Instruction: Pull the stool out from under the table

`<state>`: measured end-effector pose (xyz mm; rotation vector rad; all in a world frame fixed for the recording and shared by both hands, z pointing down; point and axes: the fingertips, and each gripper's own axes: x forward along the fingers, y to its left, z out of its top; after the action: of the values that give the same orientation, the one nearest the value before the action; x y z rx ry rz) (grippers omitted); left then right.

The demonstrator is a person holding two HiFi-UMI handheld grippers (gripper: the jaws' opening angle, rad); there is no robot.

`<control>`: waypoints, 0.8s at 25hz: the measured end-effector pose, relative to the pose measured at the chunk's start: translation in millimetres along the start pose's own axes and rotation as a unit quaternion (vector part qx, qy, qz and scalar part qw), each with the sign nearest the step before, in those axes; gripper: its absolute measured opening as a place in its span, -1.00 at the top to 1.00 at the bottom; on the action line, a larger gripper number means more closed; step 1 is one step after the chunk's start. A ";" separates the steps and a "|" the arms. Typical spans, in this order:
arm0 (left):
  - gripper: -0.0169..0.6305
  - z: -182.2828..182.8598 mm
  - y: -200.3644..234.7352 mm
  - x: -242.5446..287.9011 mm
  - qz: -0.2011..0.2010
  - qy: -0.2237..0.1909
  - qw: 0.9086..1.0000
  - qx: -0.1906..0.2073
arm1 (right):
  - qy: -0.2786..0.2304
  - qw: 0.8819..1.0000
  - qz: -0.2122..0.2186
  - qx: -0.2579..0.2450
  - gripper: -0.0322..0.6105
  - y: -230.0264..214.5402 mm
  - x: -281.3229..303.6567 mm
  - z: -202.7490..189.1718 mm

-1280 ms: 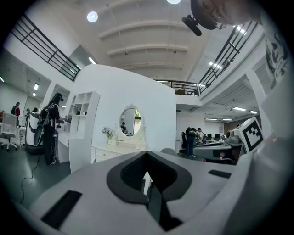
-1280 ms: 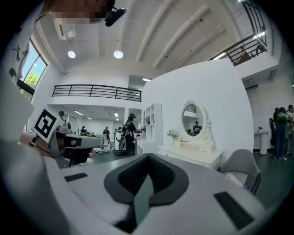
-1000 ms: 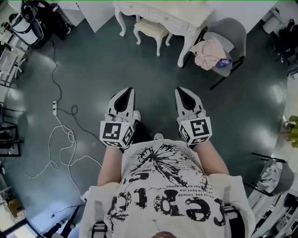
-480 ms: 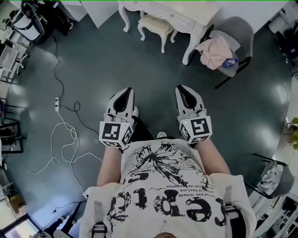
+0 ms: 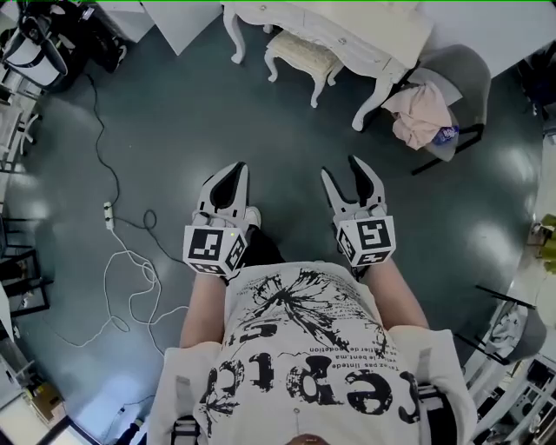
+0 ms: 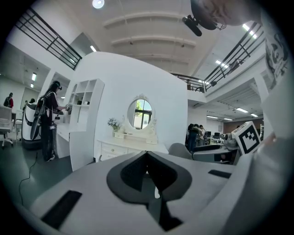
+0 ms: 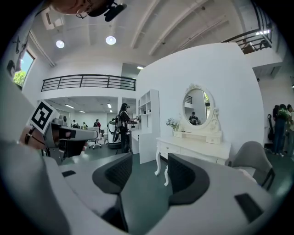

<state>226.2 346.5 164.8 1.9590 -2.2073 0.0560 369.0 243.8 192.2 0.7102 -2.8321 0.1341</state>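
Stool (image 5: 302, 54): far side tucked beneath the table (image 5: 365, 24), so I cannot see it whole. Table: rear cut off by the head view's top edge. Small blue-topped item (image 5: 445, 134) on the grey chair (image 5: 465, 69): I cannot identify it.

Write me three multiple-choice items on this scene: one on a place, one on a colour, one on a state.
1. Where does the stool stand?
A. In the middle of the open floor
B. Partly under the white dressing table
C. Between the right tongs

2. What colour is the cloth on the grey chair?
A. Pink
B. Green
C. Black

3. How do the left tongs stand?
A. Wide apart
B. Clamped on a stool leg
C. Shut, empty

Answers: 1 B, the head view shows it tucked at the table's front. 2 A, the cloth draped there is pink. 3 C, the left gripper view shows the pads together with nothing between them.
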 end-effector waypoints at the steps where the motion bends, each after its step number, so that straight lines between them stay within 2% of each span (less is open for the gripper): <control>1: 0.90 4.1 22.0 10.1 -0.006 0.003 1.000 0.001 | 0.002 1.000 -0.010 0.001 0.17 2.7 20.3 4.5; 5: 0.90 19.7 102.6 42.6 -0.043 0.021 0.999 0.009 | 0.005 0.998 -0.064 0.017 0.17 14.9 91.3 25.9; 10: 0.90 28.9 174.9 91.5 -0.072 0.042 0.996 0.017 | 0.019 0.994 -0.102 0.044 0.17 14.2 165.6 33.5; 15: 0.90 18.6 214.8 148.5 -0.088 0.064 0.994 0.011 | 0.037 0.990 -0.122 0.057 0.17 -6.5 225.8 25.3; 20: 0.90 8.3 237.8 229.3 -0.114 0.081 0.990 0.017 | 0.057 0.985 -0.143 0.074 0.17 -54.5 287.8 4.2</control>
<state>-34.5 150.6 217.8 2.1288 -1.8842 0.2127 146.7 64.3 256.9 1.0952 -2.5967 0.3274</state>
